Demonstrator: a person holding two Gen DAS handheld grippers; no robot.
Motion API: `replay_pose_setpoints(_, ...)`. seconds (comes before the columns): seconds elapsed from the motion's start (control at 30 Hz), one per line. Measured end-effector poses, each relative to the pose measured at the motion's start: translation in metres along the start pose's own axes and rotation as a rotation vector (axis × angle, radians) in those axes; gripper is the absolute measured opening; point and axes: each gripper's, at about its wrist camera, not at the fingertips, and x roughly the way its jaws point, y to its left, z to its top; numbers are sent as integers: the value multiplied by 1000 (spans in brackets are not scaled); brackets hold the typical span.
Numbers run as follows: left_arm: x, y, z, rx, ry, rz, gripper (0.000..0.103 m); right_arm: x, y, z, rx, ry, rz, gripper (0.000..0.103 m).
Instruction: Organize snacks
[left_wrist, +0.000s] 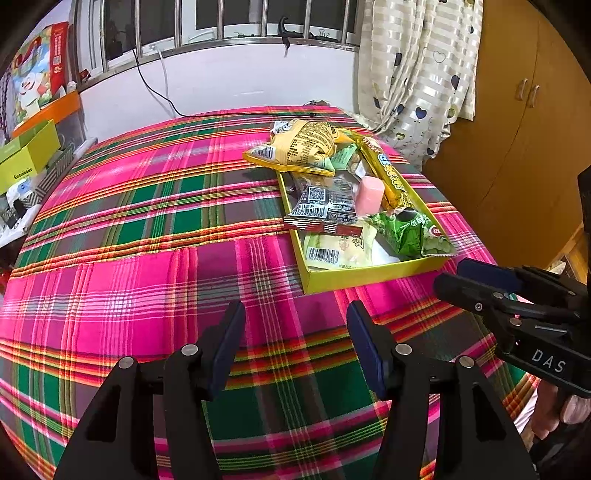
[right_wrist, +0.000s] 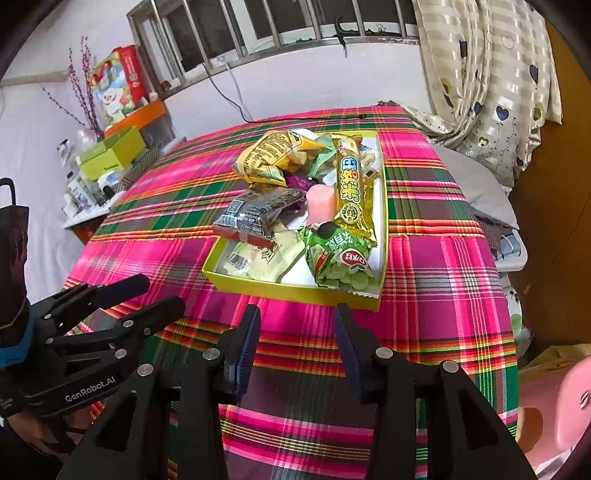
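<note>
You hold both grippers low over the plaid cloth (left_wrist: 147, 221), on the near side of the yellow-green tray (right_wrist: 295, 291). Your left gripper (left_wrist: 295, 317) has its fingers apart and nothing is between them, only the cloth shows in the gap. Your right gripper (right_wrist: 295, 317) also has its fingers apart and empty, a little narrower than the left one. It is just near the tray's front wall but does not touch it.

The snacks are all piled in the tray, on the right half of the cloth. At the far end lies a yellow bag (right_wrist: 269, 158). A long gold packet (right_wrist: 351, 188) lies along the right side. A pink jelly cup (right_wrist: 321, 203) lies beside it, a dark packet (right_wrist: 255, 214) hangs over the left rim, and a green pea bag (right_wrist: 340, 262) lies at the near right corner
</note>
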Motion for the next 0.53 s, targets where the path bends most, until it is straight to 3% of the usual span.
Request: replay_pose_setpoints(0.53,-7,0,2,7,-56,37,58,0,0,2,0,-1,-6,40)
